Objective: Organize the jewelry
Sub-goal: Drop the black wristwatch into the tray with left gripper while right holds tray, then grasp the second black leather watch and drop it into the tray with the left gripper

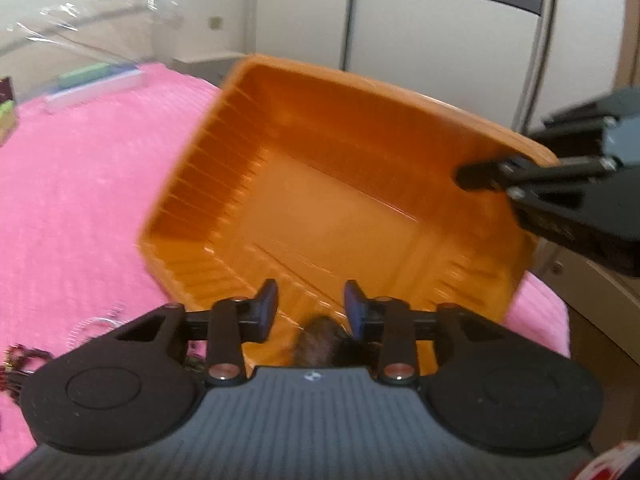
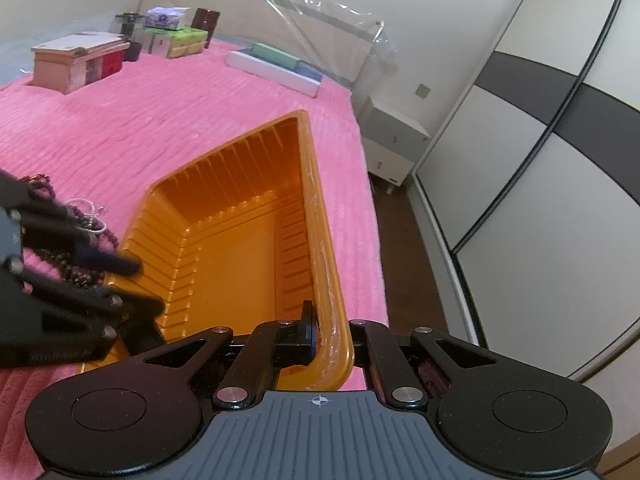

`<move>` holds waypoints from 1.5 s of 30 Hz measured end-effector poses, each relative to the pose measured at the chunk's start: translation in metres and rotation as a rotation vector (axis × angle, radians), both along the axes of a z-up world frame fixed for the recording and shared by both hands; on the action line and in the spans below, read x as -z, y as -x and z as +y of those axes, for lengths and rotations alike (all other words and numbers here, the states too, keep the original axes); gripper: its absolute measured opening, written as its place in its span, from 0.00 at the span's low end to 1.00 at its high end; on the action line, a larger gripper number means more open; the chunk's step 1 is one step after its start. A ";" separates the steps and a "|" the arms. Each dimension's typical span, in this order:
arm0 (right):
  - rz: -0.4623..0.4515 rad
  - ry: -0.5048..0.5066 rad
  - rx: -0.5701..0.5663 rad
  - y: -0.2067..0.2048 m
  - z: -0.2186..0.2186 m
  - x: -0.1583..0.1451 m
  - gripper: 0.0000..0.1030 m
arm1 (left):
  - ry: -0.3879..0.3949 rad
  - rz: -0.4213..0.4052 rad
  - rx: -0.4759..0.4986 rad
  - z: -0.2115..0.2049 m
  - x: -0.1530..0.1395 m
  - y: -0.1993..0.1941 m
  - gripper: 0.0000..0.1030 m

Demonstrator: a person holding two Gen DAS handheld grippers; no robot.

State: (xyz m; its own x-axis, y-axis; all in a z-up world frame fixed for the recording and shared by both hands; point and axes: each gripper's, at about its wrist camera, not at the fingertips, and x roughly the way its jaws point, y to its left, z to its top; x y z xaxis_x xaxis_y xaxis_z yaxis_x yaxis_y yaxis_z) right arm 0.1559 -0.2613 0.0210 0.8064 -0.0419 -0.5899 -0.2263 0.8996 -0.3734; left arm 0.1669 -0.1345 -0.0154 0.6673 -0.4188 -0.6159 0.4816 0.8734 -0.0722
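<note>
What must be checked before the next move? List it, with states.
1. Right hand-held gripper clamped on the rim of the orange ribbed plastic tray: ok.
2. Left hand-held gripper open: ok.
3. Left fingers free of any load: cannot tell; a dark blurred shape sits beneath them.
4. Tray floor bare: ok.
5. Dark red beaded jewellery inside the tray: not ok; it lies on the pink ribbed bedspread.
6. Tray flat on the bedspread: cannot tell.
</note>
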 end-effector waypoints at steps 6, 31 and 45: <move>-0.002 -0.008 0.007 0.000 -0.001 0.000 0.04 | -0.005 -0.020 -0.124 0.053 -0.004 0.004 0.34; 0.002 0.037 0.025 0.004 0.011 0.003 0.05 | -0.052 -0.038 -0.656 0.269 0.038 0.038 0.78; 0.005 0.053 0.030 0.000 0.012 0.004 0.05 | -0.027 0.009 -0.597 0.266 0.049 0.019 0.47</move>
